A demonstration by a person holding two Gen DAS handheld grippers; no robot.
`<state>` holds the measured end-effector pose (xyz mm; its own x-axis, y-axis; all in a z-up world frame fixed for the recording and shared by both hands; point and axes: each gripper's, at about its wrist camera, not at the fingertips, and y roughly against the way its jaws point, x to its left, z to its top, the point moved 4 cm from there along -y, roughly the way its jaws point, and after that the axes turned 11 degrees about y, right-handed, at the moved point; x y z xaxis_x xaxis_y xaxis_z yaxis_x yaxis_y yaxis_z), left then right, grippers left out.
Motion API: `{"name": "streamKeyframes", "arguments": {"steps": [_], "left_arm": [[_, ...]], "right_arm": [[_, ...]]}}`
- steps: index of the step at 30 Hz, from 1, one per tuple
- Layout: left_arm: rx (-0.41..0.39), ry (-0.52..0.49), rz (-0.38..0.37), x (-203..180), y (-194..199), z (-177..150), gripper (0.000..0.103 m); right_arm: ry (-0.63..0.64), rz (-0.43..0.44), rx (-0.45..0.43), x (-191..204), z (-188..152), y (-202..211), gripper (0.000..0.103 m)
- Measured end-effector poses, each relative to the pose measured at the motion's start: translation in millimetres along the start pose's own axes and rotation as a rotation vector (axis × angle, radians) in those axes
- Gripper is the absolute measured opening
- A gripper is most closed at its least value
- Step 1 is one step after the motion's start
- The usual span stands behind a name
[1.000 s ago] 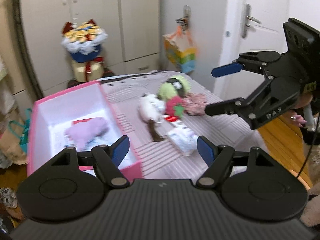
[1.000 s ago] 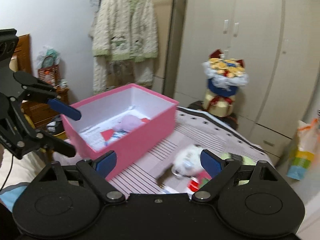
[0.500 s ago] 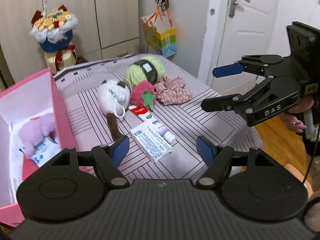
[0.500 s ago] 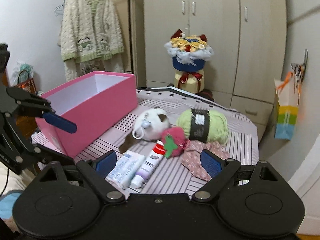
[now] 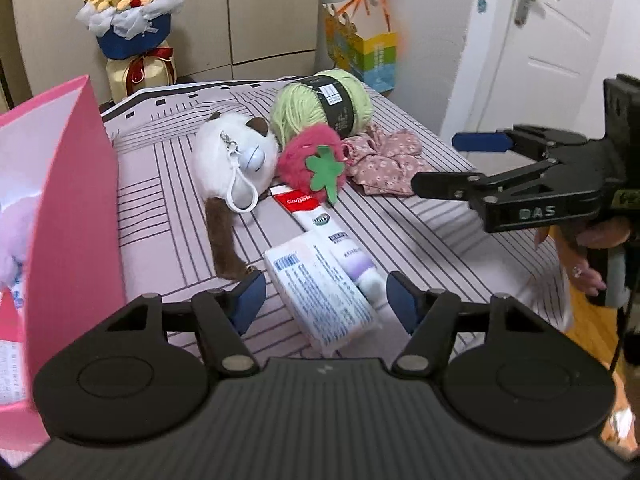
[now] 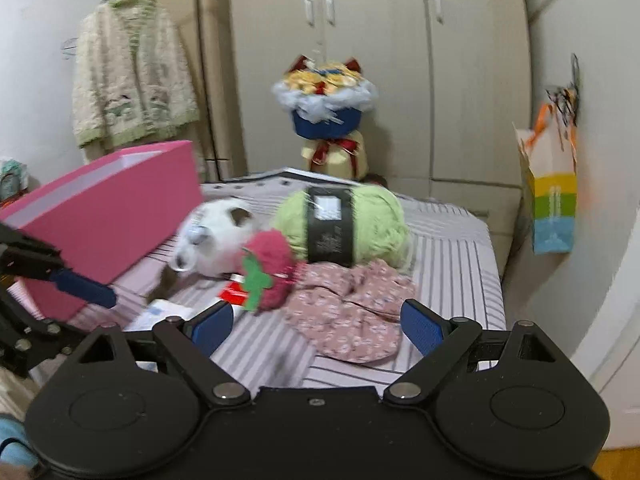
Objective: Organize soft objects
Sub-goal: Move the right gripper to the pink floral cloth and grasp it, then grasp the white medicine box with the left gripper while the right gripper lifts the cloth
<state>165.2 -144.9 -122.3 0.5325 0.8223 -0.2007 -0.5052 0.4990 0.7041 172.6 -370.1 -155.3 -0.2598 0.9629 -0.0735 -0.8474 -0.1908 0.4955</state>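
On the striped table lie a white plush cat, a red plush strawberry, a green yarn ball and a pink floral cloth. A pink box at the left holds a lilac plush. My left gripper is open and empty above a white packet. My right gripper is open and empty just in front of the floral cloth; it also shows in the left wrist view. The strawberry, cat and yarn lie beyond it.
A toothpaste tube and a small purple tube lie by the packet. A flower bouquet, a colourful gift bag, wardrobe doors and a white door stand behind the table. A cardigan hangs at the left.
Both grippers swung away from the pink box toward the pile of items and moved closer to it. Both stay open and empty.
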Motion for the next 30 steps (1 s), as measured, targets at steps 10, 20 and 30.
{"name": "streamKeyframes", "arguments": {"steps": [10,20,30], "left_arm": [[-0.050,0.074,0.059,11.6,-28.0,-2.8,0.066],[-0.135,0.174,0.076,13.7,-27.3,-15.7,0.066],[-0.176,0.135,0.123,5.8,-32.6,-18.2,0.055]], "right_arm": [[-0.087,-0.022,0.099,-19.8,-4.0,-44.1,0.099],[-0.015,-0.045,0.140,-2.3,4.0,-65.7,0.087],[-0.054,-0.053,0.081,7.8,-11.5,-30.6,0.025]]}}
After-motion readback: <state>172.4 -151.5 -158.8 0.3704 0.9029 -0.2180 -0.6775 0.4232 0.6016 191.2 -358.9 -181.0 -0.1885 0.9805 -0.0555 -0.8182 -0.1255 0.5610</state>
